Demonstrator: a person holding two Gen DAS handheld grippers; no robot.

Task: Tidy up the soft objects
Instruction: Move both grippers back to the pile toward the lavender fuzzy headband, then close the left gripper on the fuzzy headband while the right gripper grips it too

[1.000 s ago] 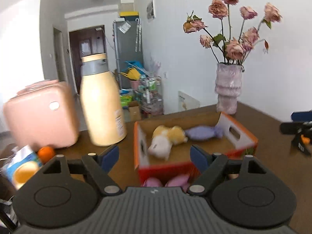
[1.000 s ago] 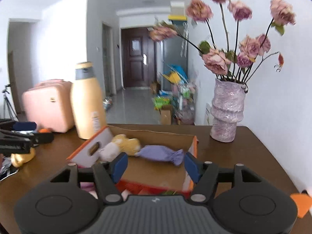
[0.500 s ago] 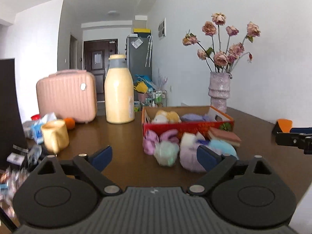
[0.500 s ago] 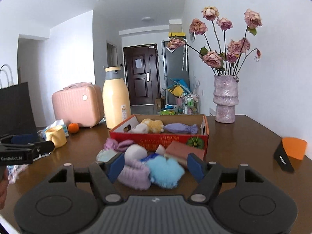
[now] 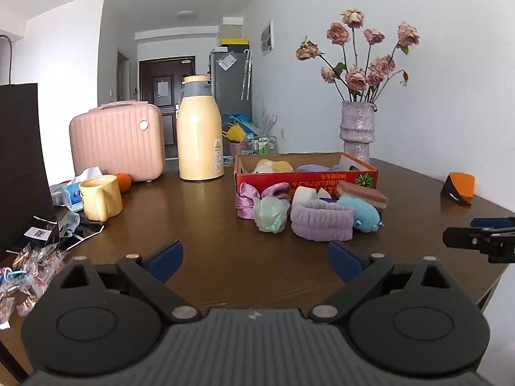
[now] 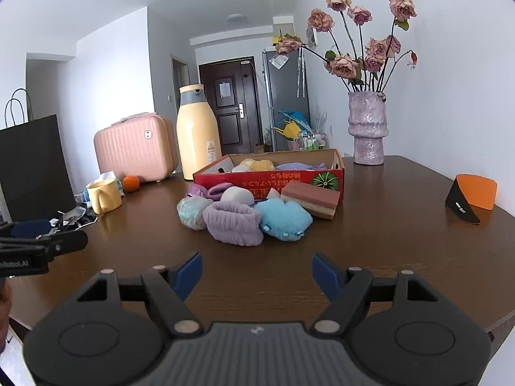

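Observation:
A red cardboard box (image 5: 305, 180) (image 6: 270, 181) stands mid-table with a yellow-white plush (image 5: 273, 165) and a purple soft item (image 5: 317, 168) inside. In front of it lies a pile: purple knitted band (image 5: 322, 218) (image 6: 233, 222), blue plush (image 5: 363, 214) (image 6: 283, 218), mint soft piece (image 5: 270, 214) (image 6: 193, 212), pink satin scrunchie (image 5: 248, 201), layered sponge (image 5: 362, 194) (image 6: 310, 197), white ball (image 6: 236, 196). My left gripper (image 5: 254, 252) hovers short of the pile, jaws opening, nothing between them. My right gripper (image 6: 257, 262) is open and empty, also short of the pile.
A yellow flask (image 5: 200, 135), pink case (image 5: 117, 143), yellow mug (image 5: 101, 197), orange (image 5: 124, 181) and tissue pack (image 5: 72, 193) sit at the left. Packets (image 5: 29, 267) litter the left edge. A vase of roses (image 5: 357, 130) stands back right, an orange-black holder (image 6: 473, 197) at right.
Both grippers have pulled back from the box and sunk lower, so the pile in front of it has come into view. Both sets of jaws stand wider, the left more so.

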